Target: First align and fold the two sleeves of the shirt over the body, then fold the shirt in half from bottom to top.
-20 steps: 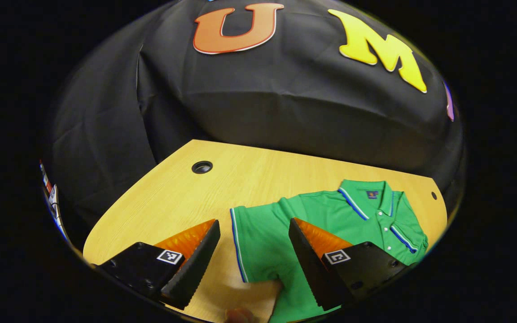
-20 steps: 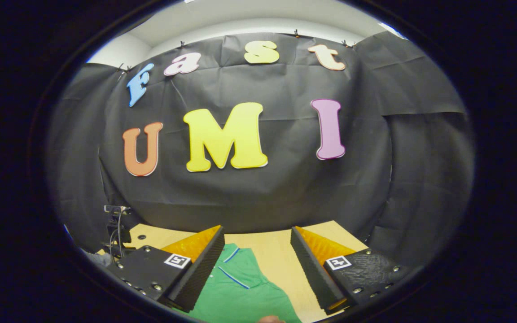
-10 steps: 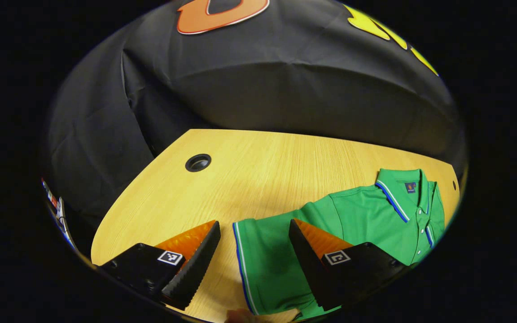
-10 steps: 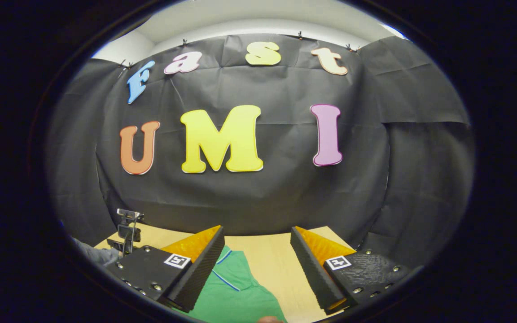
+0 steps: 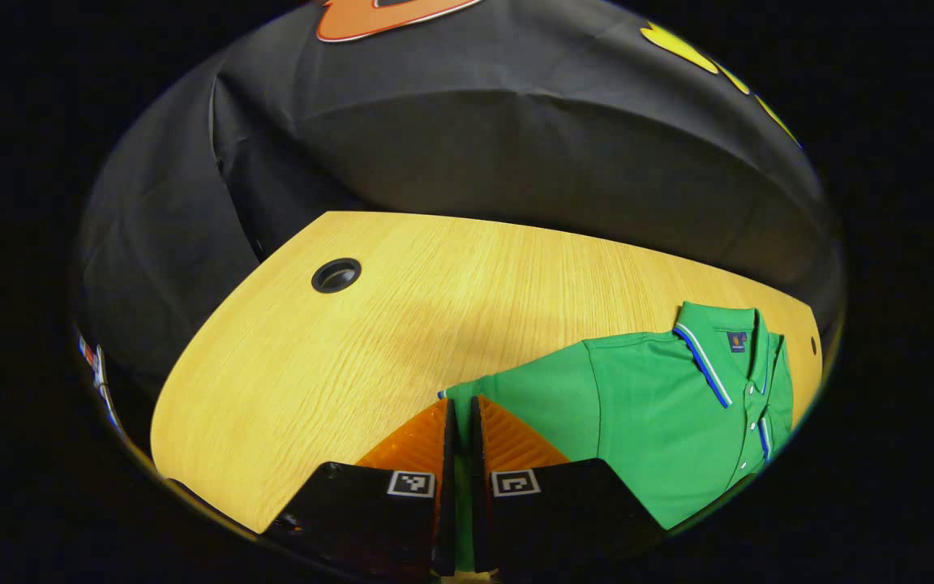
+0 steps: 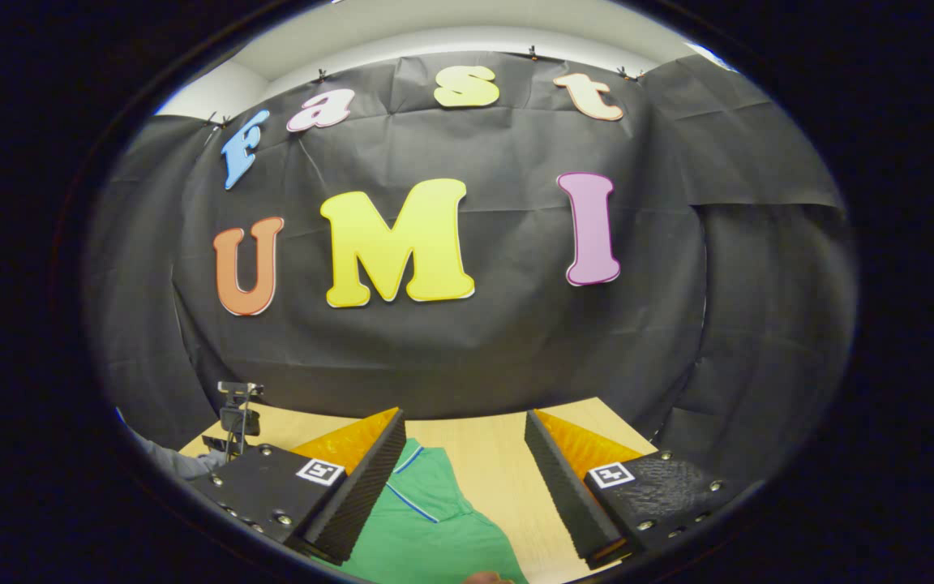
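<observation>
Black cloth wall (image 5: 516, 146) behind one light wooden table (image 5: 402, 316). In the left gripper view the tabletop carries two round holes: a larger dark one (image 5: 336, 276) toward the far left corner and a small one (image 5: 813, 346) at the far right edge.

One green polo shirt (image 5: 661, 405) lies flat on the right part of the table, collar (image 5: 718, 337) toward the wall. Striped trim runs along the collar edge, and a few pale buttons (image 5: 747, 391) sit on the placket; their exact count cannot be read.

Left gripper (image 5: 460, 422): its two fingers stand almost together, parted only by a thin gap, with the edge of one sleeve (image 5: 516, 389) caught between them. A strip of green cloth shows in that gap.

Right gripper (image 6: 464, 454): its two fingers are spread wide with nothing between them, held above the table. In the right gripper view, below and between them lie a part of the shirt (image 6: 434, 527) and bare tabletop (image 6: 499, 454).

At the left margin of the right gripper view stand one small dark device on a stand (image 6: 236, 410) and one grey sleeve (image 6: 175, 462).
</observation>
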